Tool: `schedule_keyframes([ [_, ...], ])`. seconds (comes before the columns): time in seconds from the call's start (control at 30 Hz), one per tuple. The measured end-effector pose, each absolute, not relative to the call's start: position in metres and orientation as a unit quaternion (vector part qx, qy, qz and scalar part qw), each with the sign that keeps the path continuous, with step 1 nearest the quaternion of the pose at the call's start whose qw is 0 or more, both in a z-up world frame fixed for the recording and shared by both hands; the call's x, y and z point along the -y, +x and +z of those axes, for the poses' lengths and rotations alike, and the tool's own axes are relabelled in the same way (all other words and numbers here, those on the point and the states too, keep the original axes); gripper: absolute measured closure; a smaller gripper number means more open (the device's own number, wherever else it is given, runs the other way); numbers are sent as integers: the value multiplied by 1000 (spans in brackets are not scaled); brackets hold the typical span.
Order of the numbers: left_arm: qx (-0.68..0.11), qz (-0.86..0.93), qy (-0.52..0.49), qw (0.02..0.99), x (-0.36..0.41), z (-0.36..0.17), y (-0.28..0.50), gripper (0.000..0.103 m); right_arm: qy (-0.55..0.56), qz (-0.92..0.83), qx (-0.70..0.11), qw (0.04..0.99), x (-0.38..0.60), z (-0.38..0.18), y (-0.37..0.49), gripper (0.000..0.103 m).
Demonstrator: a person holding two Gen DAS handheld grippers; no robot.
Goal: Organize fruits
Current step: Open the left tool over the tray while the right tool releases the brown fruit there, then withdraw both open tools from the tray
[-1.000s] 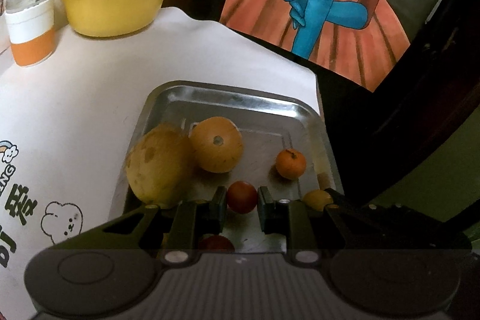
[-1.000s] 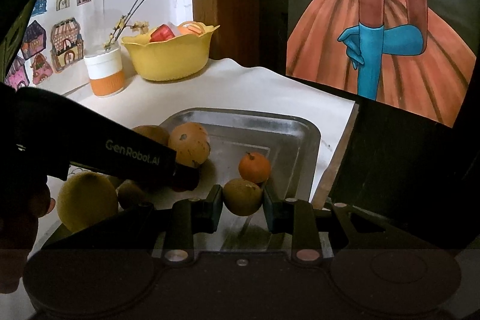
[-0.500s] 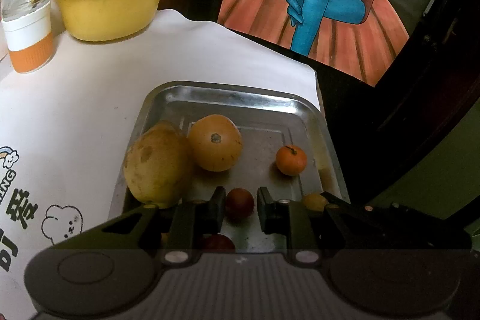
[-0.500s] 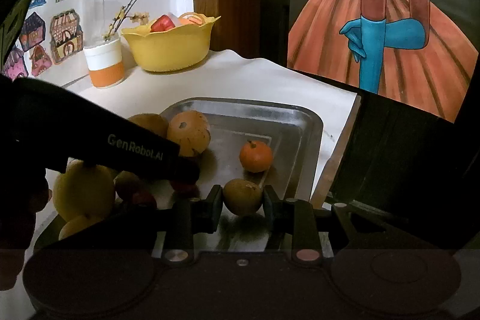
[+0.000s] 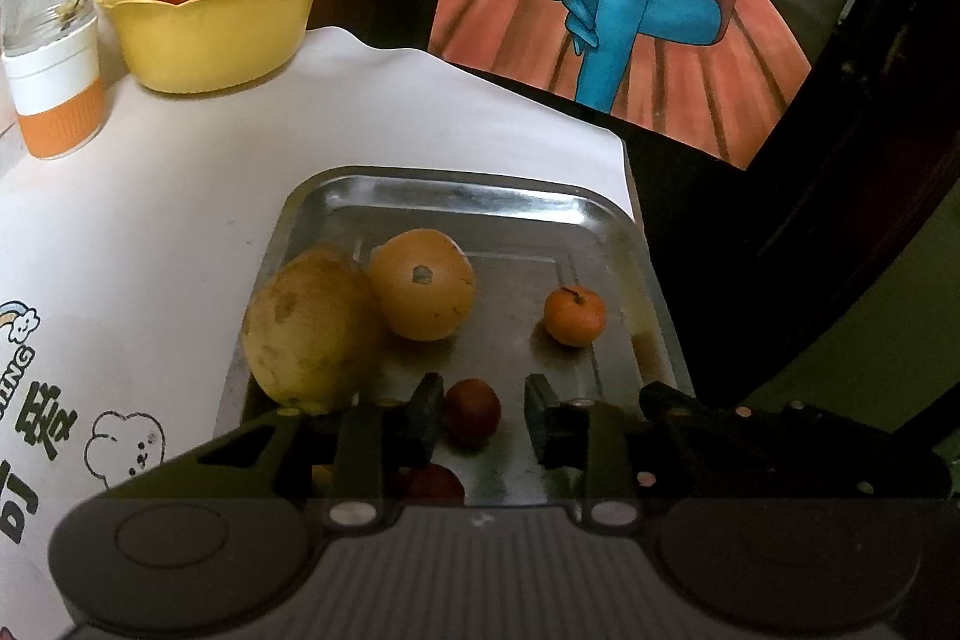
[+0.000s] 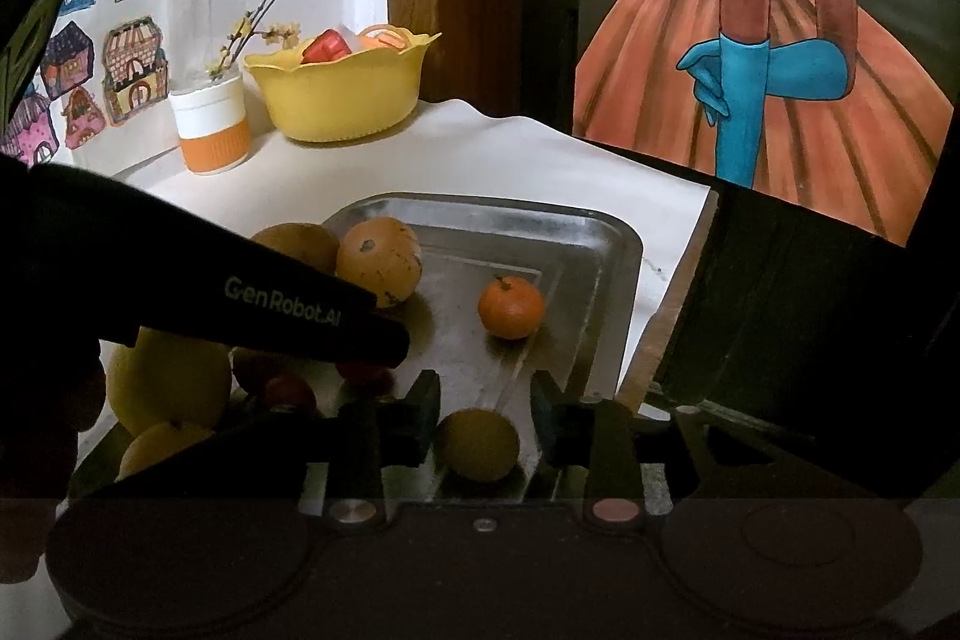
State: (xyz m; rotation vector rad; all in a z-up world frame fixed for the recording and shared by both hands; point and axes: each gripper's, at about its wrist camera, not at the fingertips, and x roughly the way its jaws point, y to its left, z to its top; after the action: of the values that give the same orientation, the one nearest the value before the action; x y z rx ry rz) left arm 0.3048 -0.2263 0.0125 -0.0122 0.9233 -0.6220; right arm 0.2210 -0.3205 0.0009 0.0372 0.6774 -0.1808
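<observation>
A metal tray holds several fruits. In the left wrist view a large yellow-brown fruit, an orange round fruit, a small tangerine and a small dark red fruit lie on it. My left gripper is open around the red fruit, with a gap on its right side. My right gripper is open around a small yellow fruit that rests on the tray. The tangerine lies beyond it. The left gripper's body crosses the right wrist view.
A yellow bowl with packets and a white-and-orange cup with twigs stand at the back left. The white cloth ends close to the tray's right side, where the table edge drops off.
Both grippers have opened. The left let go of the small red fruit, the right let go of the small yellow fruit. Both fruits now rest on the tray.
</observation>
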Motion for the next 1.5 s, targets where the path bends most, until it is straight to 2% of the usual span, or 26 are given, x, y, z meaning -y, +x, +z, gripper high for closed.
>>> schedule_keyframes([
  [0.17, -438, -294, -9, 850, 224, 15, 302, 67, 18, -90, -327, 940, 319, 4, 217, 59],
  [0.33, -430, -291, -12, 855, 221, 22, 299, 51, 17, -92, -320, 943, 318, 9, 212, 49],
  [0.57, -416, -288, -14, 863, 217, 34, 292, 42, 17, -98, -310, 946, 316, 16, 204, 38],
  [0.73, -402, -279, -15, 872, 214, 41, 288, 22, 20, -101, -303, 947, 316, 21, 199, 28],
  [0.8, -395, -274, -18, 877, 212, 45, 288, 17, 22, -102, -301, 948, 316, 22, 197, 25],
  [0.9, -387, -265, -23, 883, 208, 49, 287, 8, 26, -103, -297, 949, 316, 25, 195, 17],
  [0.97, -379, -255, -28, 889, 204, 50, 286, 1, 29, -105, -293, 950, 316, 26, 193, 7],
  [1.13, -379, -237, -39, 894, 194, 48, 285, 1, 29, -115, -285, 951, 315, 30, 189, 1],
  [1.5, -368, -211, -48, 904, 171, 51, 273, 1, 31, -119, -276, 953, 308, 38, 177, 1],
])
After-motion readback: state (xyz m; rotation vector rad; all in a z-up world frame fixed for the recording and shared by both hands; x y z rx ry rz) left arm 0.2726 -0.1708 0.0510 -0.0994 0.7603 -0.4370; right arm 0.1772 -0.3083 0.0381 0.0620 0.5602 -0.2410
